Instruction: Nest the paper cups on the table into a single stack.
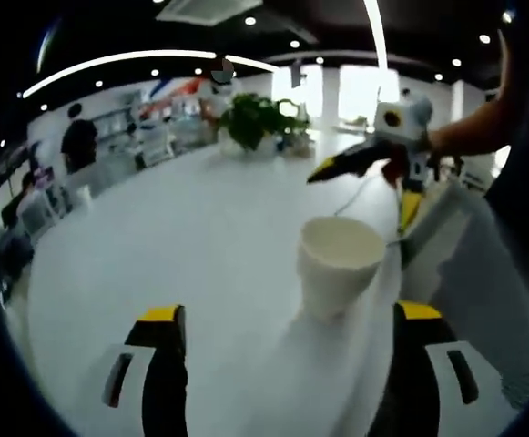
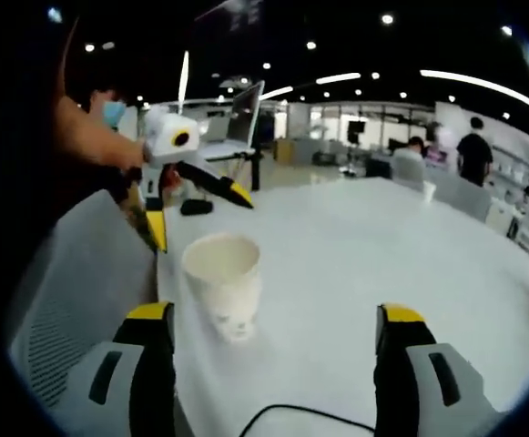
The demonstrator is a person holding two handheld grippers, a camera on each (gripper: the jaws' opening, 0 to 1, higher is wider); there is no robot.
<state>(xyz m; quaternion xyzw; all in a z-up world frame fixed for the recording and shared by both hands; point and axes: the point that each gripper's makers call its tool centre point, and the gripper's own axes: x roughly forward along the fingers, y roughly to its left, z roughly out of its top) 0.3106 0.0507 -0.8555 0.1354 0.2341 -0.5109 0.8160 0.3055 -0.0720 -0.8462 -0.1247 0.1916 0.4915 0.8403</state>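
A white paper cup (image 1: 337,259) stands upright on the white table (image 1: 182,228). In the left gripper view it sits just ahead of my left gripper (image 1: 289,312), nearer the right jaw; the jaws are wide apart and hold nothing. Beyond the cup, my right gripper (image 1: 361,200) is held in a person's hand, with its yellow-tipped jaws spread. In the right gripper view the same cup (image 2: 223,282) stands ahead of my right gripper (image 2: 275,313), toward its left jaw, and these jaws are open and hold nothing. My left gripper (image 2: 202,223) hovers behind the cup, open.
A grey mesh chair back (image 2: 73,300) stands at the table's edge beside the cup. A potted plant (image 1: 259,118) sits at the far end. A laptop (image 2: 241,118) and a small black object (image 2: 196,208) lie behind the left gripper. A black cable (image 2: 282,414) runs near my right gripper.
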